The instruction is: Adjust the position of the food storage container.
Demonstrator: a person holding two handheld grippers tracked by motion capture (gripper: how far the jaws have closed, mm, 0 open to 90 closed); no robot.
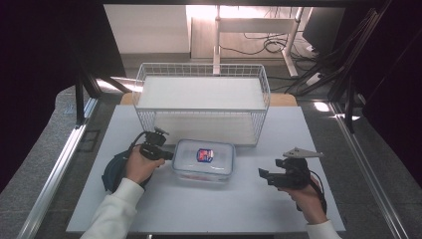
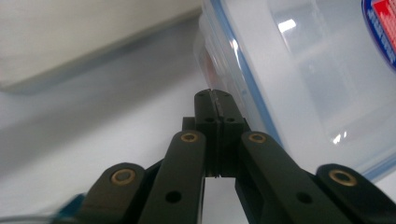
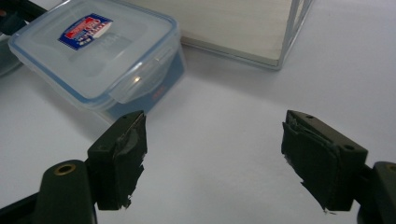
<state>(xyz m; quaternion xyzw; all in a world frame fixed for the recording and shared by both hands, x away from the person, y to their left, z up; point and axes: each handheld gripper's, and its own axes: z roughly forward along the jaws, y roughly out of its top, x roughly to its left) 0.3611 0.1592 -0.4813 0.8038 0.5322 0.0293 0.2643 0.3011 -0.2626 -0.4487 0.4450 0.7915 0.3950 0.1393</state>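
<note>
A clear plastic food box (image 1: 204,159) with a blue-sealed snap lid and a red and blue label sits at the middle of the white table, in front of a wire rack. My left gripper (image 1: 166,156) is shut, with nothing between its jaws, and its tips lie right at the box's left edge. In the left gripper view the closed gripper tips (image 2: 213,98) sit against the side of the box (image 2: 299,70). My right gripper (image 1: 262,174) stands open to the right of the box, apart from it. Its pads (image 3: 122,154) frame bare table, with the box (image 3: 98,51) beyond them.
A white wire rack (image 1: 201,99) with a flat top shelf stands behind the box; its corner post (image 3: 292,28) is seen in the right gripper view. A dark blue round object (image 1: 112,172) lies under the person's left hand. Metal rails run along both table sides.
</note>
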